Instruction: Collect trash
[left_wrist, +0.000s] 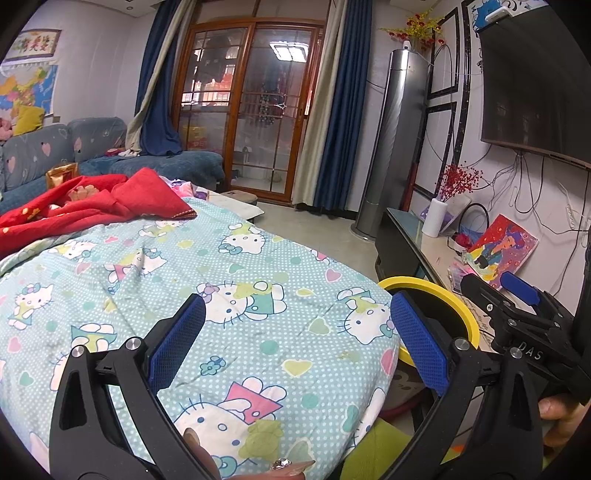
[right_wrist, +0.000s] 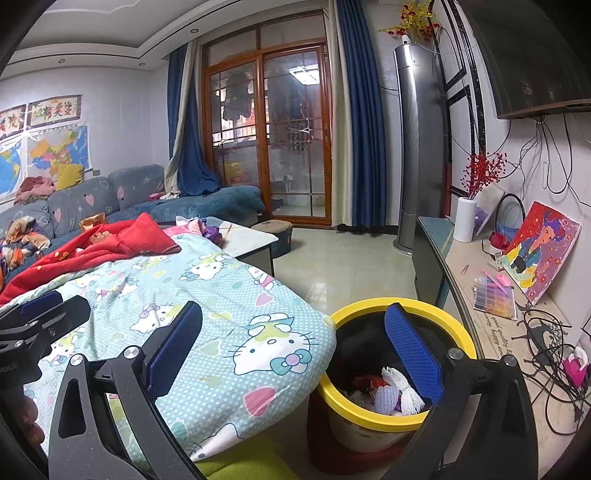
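The trash bin (right_wrist: 397, 413) is a round bucket with a yellow rim, a pale outer wall and a black liner. It stands upright on the floor, just beside the quilt-covered edge and next to the low cabinet. The bin holds trash (right_wrist: 391, 391): white foam fruit netting, a bundle of white strips and red scraps.
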